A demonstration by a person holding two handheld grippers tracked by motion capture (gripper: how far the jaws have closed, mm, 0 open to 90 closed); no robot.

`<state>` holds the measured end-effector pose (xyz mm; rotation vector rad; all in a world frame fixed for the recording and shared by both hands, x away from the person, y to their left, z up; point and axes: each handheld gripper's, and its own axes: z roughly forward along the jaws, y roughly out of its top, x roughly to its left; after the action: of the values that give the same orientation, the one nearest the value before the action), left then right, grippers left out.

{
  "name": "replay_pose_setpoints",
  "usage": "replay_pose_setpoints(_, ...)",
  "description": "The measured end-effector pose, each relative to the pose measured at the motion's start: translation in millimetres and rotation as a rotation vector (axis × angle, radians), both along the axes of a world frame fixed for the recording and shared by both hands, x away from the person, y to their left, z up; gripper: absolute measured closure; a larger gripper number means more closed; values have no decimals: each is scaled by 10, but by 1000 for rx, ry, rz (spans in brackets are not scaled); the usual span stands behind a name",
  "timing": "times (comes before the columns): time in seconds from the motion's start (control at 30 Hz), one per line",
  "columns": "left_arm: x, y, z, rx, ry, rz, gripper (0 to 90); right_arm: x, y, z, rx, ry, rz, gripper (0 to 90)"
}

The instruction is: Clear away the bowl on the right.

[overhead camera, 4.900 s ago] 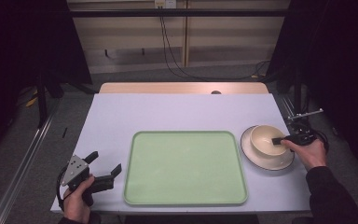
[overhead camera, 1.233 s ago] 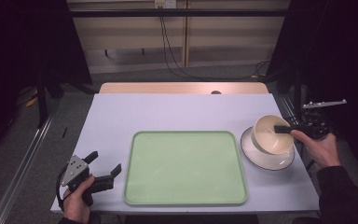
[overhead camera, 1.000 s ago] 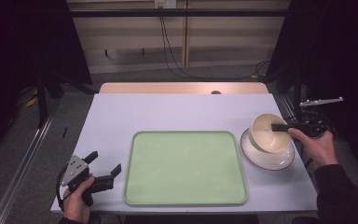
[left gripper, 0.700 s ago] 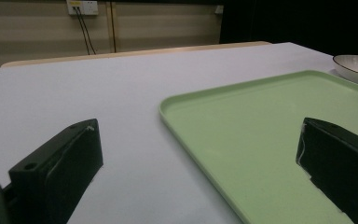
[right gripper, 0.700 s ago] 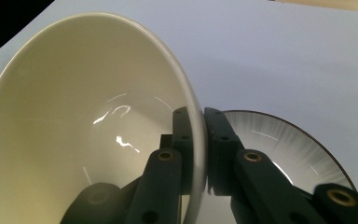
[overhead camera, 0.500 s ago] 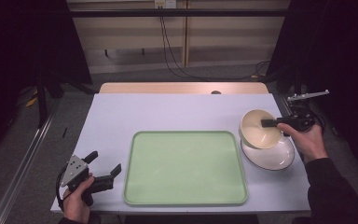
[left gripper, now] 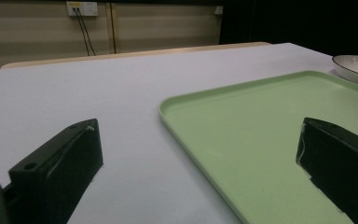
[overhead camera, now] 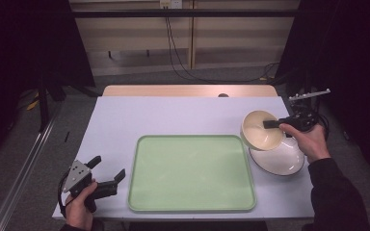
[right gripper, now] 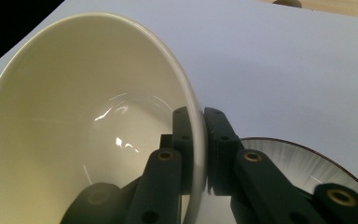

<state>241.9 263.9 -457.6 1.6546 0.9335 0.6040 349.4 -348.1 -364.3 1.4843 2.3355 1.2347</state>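
Right gripper view has the right gripper (right gripper: 196, 140) pinching the rim of a cream bowl (right gripper: 74, 130), one jaw inside the wall and one outside, with the bowl tilted and lifted clear of the white plate (right gripper: 303, 170) below. From the high view, the bowl (overhead camera: 260, 129) hangs just above the plate's (overhead camera: 282, 161) far-left edge, beside the empty green tray (overhead camera: 191, 173). The step looks like carrying the bowl off the plate; next would likely be levelling it and lowering it onto the tray. The left gripper (overhead camera: 107, 179) rests with jaws apart, holding nothing, on the worktop (overhead camera: 173, 113).
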Motion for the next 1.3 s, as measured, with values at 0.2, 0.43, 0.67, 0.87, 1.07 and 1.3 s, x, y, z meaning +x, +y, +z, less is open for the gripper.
replay_pose_setpoints(0.2,0,-6,-1,4,1,3,3,70,73,-11,6,3,5,841)
replay_pose_setpoints(0.43,-1,-5,-1,3,1,4,4,156,188,-53,15,15,8,841)
replay_pose_setpoints(0.67,0,-4,-1,4,2,3,4,248,274,-63,19,26,9,841)
replay_pose_setpoints(0.87,0,-1,-1,6,3,1,4,294,339,-105,21,26,6,841)
replay_pose_setpoints(1.07,2,-2,-1,5,3,-2,3,355,403,-153,20,39,1,841)
replay_pose_setpoints(1.3,3,-3,-1,3,3,-2,4,432,469,-254,-5,62,-6,840)
